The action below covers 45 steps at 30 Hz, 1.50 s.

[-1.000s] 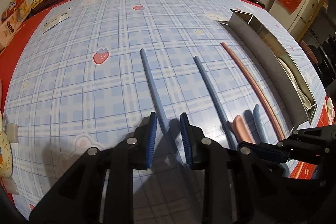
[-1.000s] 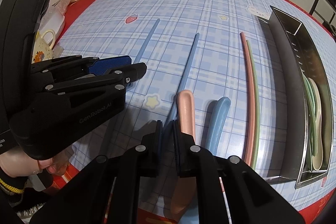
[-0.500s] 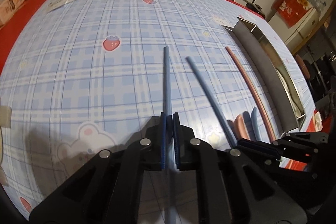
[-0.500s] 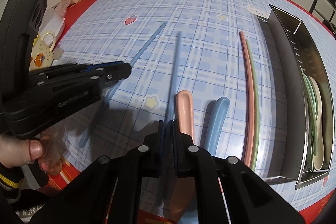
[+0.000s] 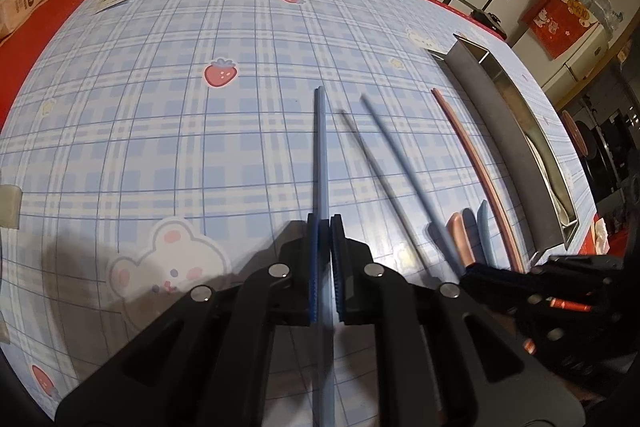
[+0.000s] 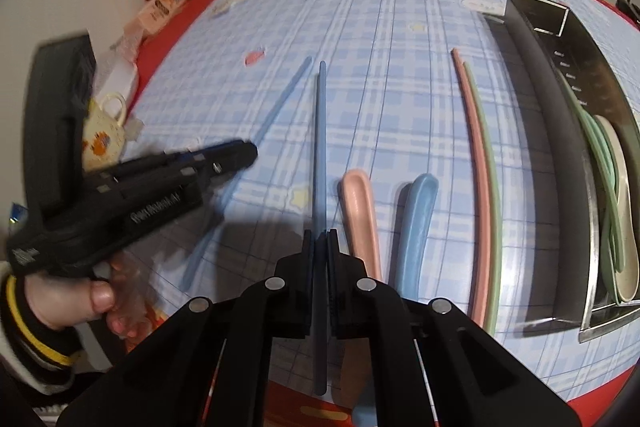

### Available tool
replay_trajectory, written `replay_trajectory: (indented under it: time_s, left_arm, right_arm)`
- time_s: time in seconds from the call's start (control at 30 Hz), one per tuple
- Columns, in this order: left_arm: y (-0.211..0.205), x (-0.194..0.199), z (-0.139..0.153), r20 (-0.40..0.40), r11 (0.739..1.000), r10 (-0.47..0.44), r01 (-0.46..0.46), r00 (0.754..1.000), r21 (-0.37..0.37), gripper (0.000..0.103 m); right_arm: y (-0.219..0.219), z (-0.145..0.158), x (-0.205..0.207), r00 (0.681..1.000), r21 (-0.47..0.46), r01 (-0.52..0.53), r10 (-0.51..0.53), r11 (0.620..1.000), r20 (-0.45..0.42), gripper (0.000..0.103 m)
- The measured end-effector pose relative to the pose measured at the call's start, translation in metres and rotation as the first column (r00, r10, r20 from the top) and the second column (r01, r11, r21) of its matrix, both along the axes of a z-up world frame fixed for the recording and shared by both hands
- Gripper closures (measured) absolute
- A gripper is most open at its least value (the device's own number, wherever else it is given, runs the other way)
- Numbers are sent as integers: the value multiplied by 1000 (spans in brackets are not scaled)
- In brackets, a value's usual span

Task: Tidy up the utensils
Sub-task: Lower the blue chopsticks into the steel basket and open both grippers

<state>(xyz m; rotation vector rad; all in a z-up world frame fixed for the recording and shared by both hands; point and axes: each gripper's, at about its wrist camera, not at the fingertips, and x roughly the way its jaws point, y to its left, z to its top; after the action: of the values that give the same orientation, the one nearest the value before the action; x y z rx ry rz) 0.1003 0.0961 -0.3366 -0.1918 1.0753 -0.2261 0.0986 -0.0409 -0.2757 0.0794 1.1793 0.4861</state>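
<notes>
Left gripper (image 5: 324, 259) is clamping one blue chopstick (image 5: 321, 155), having just closed on it, right gripper (image 6: 320, 267) is pinching its darker mate (image 6: 321, 147), both sticks now lifting clear of the plaid tablecloth (image 5: 160, 131), likely heading for the steel tray (image 6: 560, 131).
</notes>
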Motion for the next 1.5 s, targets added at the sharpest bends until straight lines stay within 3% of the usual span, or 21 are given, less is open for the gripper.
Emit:
replay_trajectory:
  time_s: [0.17, 0.37, 0.7, 0.87, 1.07, 1.2, 1.5]
  left_arm:
    - [-4, 1, 0, 5, 1000, -7, 7, 1000, 20, 91]
    - [7, 6, 2, -41, 999, 20, -21, 999, -42, 93]
    - [16, -5, 57, -6, 979, 74, -74, 997, -189, 93]
    - [-12, 0, 81, -1, 960, 63, -61, 998, -273, 93]
    - [-66, 14, 92, 2, 952, 35, -32, 999, -303, 93]
    - [-98, 22, 92, -11, 941, 41, -42, 999, -336, 93]
    - [-159, 39, 73, -67, 884, 130, -147, 989, -444, 93]
  right_arm:
    - [-7, 13, -1, 999, 30, 23, -24, 999, 35, 96]
    - [-24, 25, -1, 996, 45, 60, -62, 997, 60, 96]
    - [-80, 48, -1, 980, 86, 162, -170, 983, 105, 96]
    - [-105, 56, -2, 971, 100, 199, -210, 975, 117, 96]
    - [-151, 65, 0, 957, 109, 250, -263, 962, 126, 96]
    - [-176, 65, 4, 956, 102, 257, -268, 961, 116, 96]
    - [-219, 60, 31, 968, 106, 228, -236, 968, 81, 96]
